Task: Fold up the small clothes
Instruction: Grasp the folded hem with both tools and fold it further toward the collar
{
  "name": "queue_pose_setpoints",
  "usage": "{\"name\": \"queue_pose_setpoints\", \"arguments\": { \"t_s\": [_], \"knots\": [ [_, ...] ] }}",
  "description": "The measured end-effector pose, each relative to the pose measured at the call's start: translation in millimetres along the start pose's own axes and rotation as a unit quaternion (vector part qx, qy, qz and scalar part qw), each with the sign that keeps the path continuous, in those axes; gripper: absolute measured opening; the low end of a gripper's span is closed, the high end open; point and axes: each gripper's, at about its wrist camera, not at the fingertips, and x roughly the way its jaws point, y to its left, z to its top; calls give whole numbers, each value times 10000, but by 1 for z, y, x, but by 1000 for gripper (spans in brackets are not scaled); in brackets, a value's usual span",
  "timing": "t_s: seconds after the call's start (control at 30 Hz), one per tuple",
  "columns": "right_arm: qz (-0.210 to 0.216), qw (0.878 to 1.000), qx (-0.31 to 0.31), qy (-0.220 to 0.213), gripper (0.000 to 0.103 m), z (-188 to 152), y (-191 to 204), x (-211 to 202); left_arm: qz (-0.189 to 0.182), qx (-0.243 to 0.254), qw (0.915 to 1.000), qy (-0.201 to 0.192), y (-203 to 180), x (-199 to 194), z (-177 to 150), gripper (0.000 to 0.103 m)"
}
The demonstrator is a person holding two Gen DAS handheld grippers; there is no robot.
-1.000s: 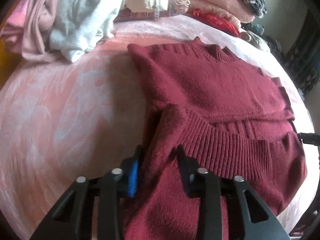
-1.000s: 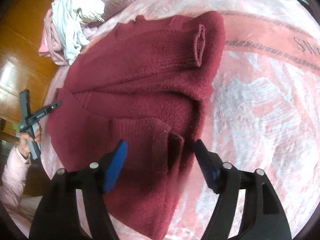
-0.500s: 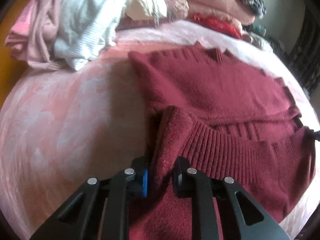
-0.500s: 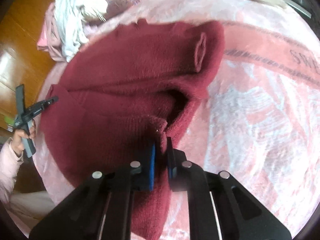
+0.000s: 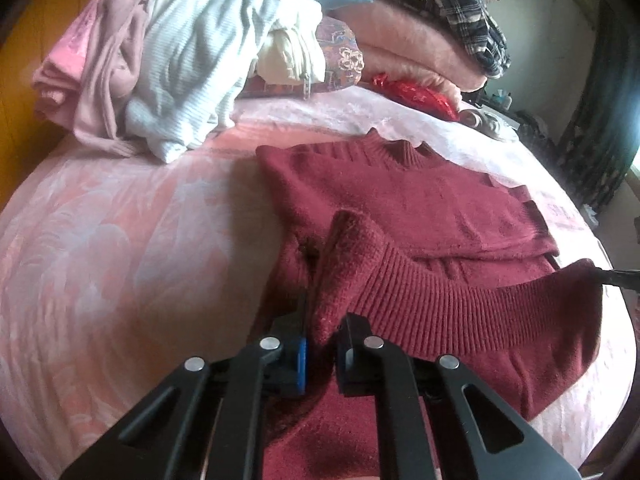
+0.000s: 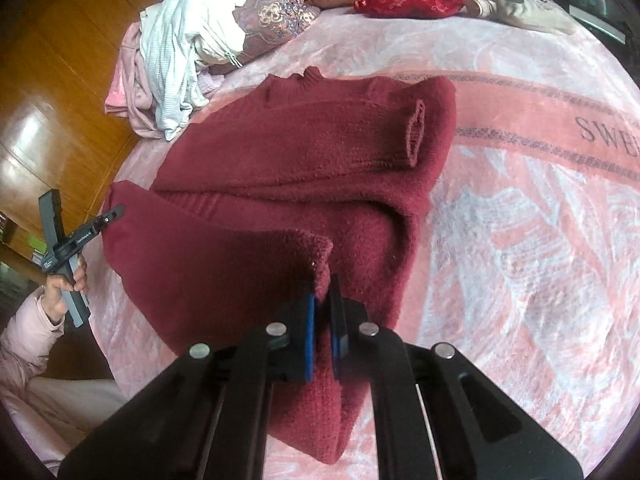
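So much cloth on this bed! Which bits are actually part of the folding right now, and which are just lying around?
In the job:
- dark red sweater, hem lifted at both corners
- left hand-held gripper, shut on the hem
- right hand-held gripper, shut on the hem

Just lying about:
- white and pink clothes pile
- embroidered cushion
- red pouch
- plaid garment

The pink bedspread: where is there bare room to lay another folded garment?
Bare bedspread lies right of the maroon sweater in the right wrist view, and between it and the bed's edge in the left. The head end is crowded: a clothes heap and stacked blankets.
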Motion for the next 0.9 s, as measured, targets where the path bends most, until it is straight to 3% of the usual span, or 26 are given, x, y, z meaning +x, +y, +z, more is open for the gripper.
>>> {"name": "queue_pose_setpoints", "arguments": {
  "t_s": [0.27,0.43,0.67,0.9],
  "knots": [
    [17,9998,158,-139,5,3,-3,-8,-206,-484,9986,-73,14,1,4,10],
    [4,9988,225,-424,5,20,-3,-21,-253,-635,9973,-267,15,-4,23,10],
    [-248,9949,340,-917,5,81,-8,-27,-49,-677,9950,-729,8,7,82,10],
    [-611,9908,514,-1091,5,156,-25,8,223,-797,9926,-894,12,59,146,10]
  ]
}}
